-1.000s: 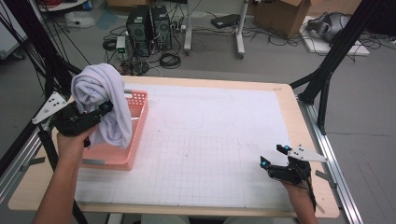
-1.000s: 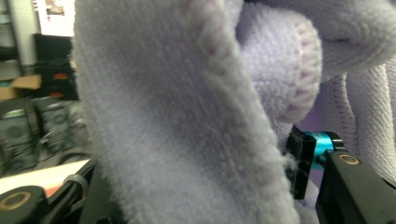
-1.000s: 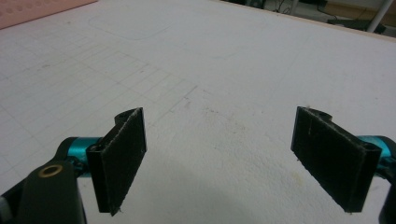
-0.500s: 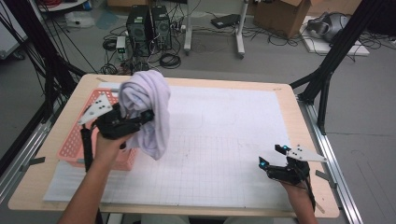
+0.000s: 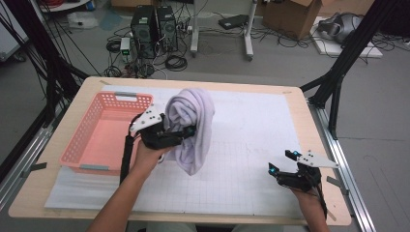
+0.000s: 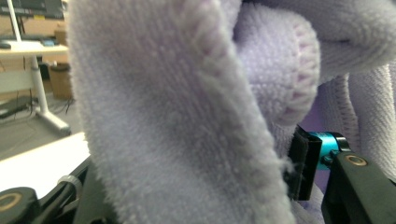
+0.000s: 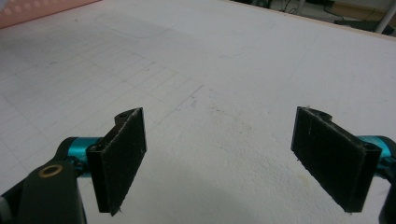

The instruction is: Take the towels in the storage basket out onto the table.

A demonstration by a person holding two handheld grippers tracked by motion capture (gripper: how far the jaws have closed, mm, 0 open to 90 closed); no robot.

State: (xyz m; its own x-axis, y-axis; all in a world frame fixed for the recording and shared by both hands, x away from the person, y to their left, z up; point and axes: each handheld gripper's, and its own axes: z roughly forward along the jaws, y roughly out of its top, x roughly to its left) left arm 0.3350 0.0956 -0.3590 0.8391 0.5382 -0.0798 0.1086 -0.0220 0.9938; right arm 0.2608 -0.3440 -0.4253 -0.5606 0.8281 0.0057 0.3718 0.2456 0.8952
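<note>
- The pink basket [image 5: 96,140] sits on the left part of the counter [image 5: 290,104], on the white gridded mat [image 5: 241,164]; its perforated walls stand upright and its floor shows bare; it serves as the landmark below.
- The left hand-held gripper [image 5: 191,130] hangs just right of the basket, past its right wall, pointing further right; a forearm reaches up to it from the near edge of the counter; a grey three-cornered plate [image 5: 147,117] rides on top of it, just over the basket's right rim.
- The lavender towel [image 5: 193,128] is bunched and draped over that gripper's jaws, right of the basket and clear of it; its lower end hangs toward the mat; whether it touches the mat I cannot tell; in the left gripper view the fleecy towel [image 6: 187,107] lies between the jaws, with one black pad [image 6: 303,163] against its fold.
- The left hand-held gripper is clamped on the towel, though its jaws have just been easing wider with the cloth between them.
- The right hand-held gripper [image 5: 279,162] rests well to the right of the basket, near the counter's near right corner; in the right gripper view its pads [image 7: 123,156] stand wide apart over bare mat [image 7: 224,70], with nothing between them.
</note>
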